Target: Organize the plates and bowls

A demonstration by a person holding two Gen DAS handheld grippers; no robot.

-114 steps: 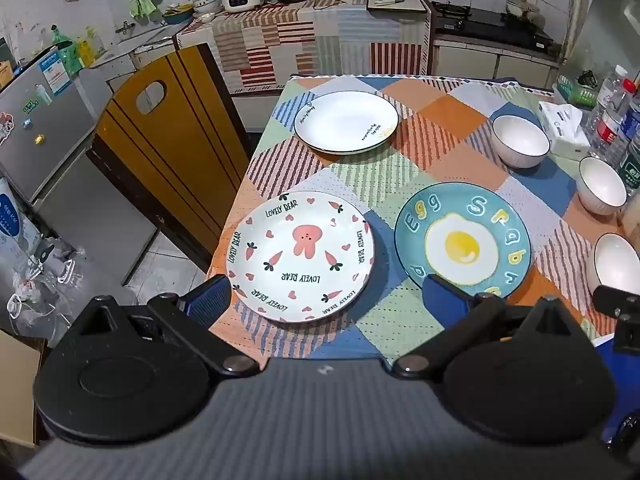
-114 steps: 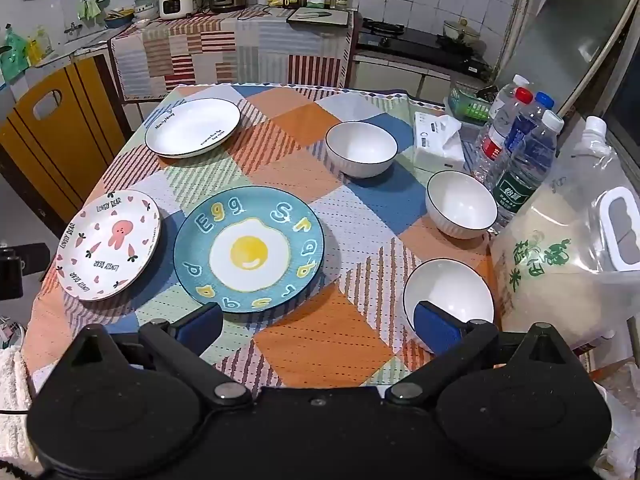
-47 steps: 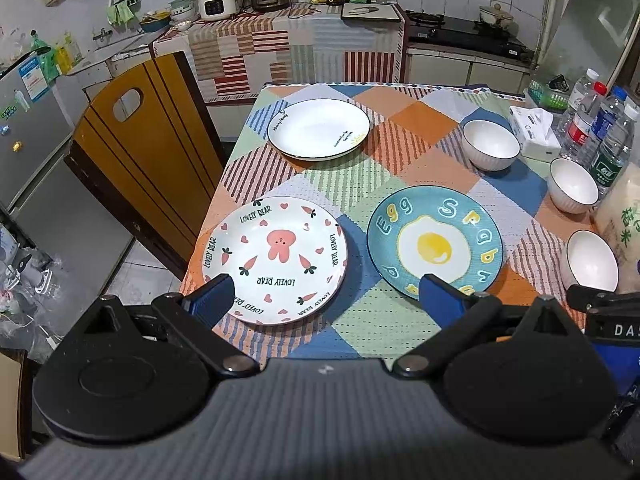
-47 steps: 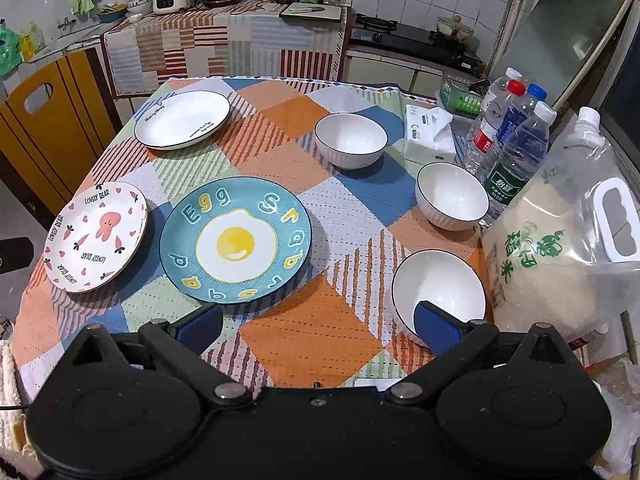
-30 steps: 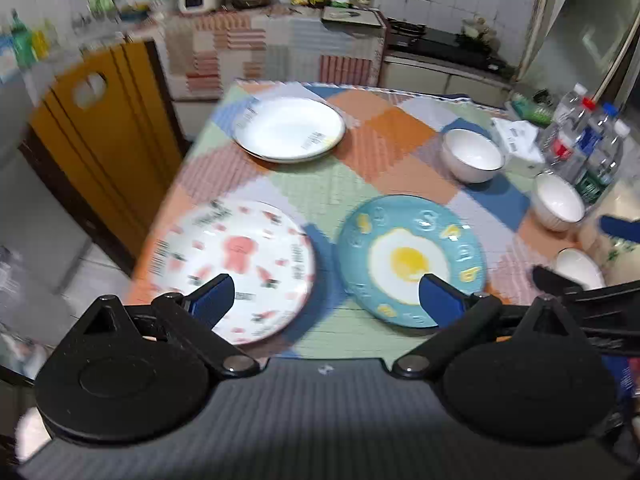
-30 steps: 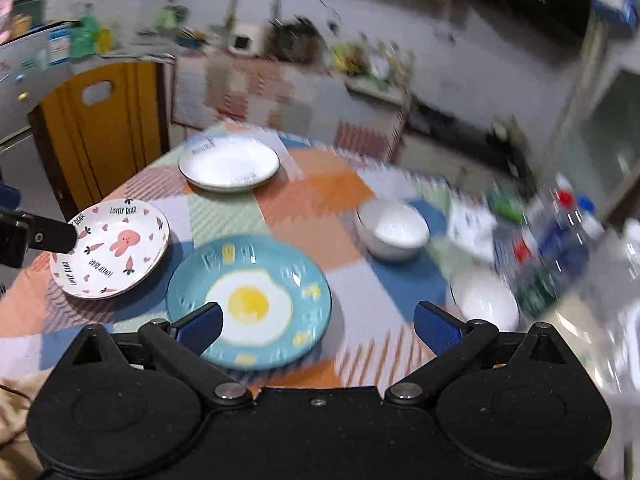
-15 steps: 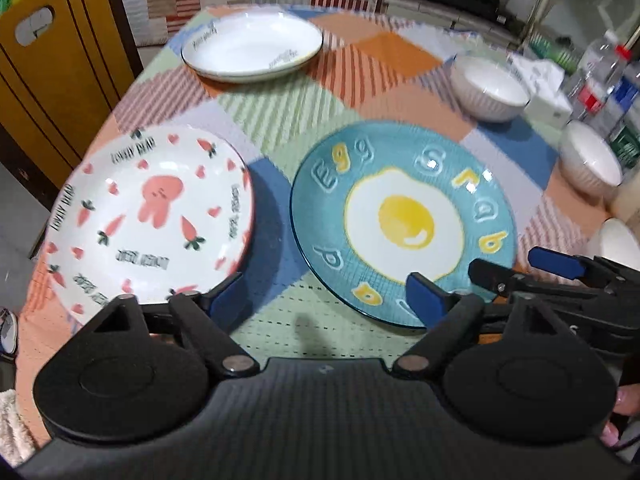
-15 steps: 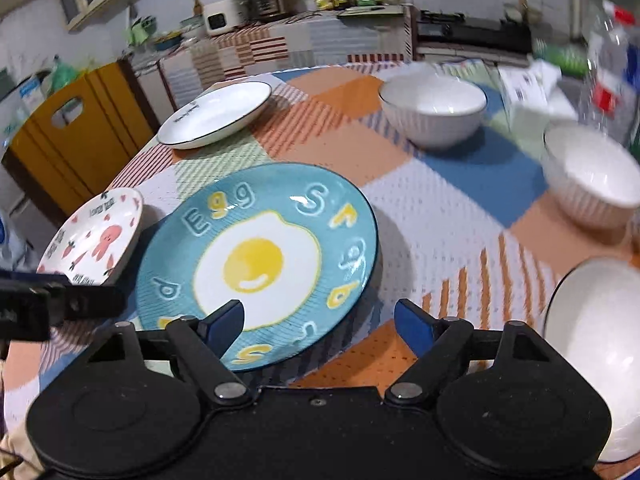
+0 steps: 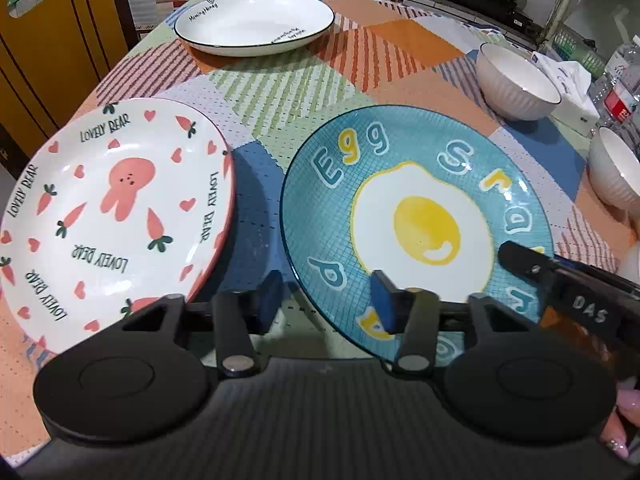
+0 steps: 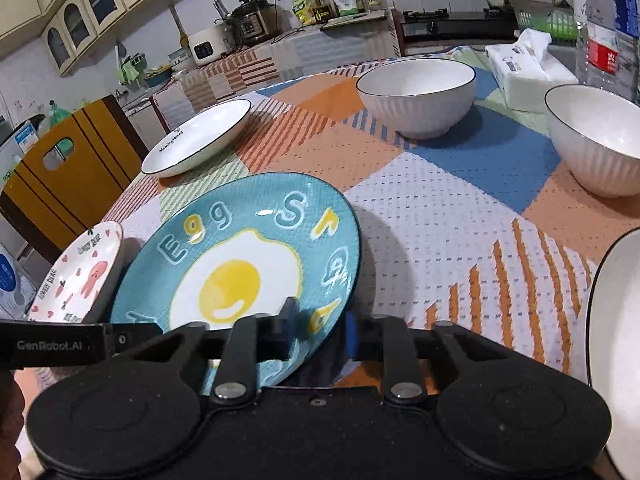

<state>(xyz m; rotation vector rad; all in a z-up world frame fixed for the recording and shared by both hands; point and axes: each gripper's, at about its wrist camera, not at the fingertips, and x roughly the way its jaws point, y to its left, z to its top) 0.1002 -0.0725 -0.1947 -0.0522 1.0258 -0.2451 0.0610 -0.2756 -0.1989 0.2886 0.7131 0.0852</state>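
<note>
While both grippers' jaws close astride the egg plate (image 10: 240, 264) rim, contact stays hidden.

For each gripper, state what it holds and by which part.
Both grippers are closing on the blue egg plate at its near rim: the right gripper straddles the lifted near-right edge, and the left gripper takes the near-left edge. Whether either's pads press yet cannot be told.

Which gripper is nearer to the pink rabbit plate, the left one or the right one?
Left. The left gripper, its jaws closing, sits between the pink rabbit plate and the blue egg plate. The right gripper, also closing, straddles the egg plate's near rim, farther away.
</note>
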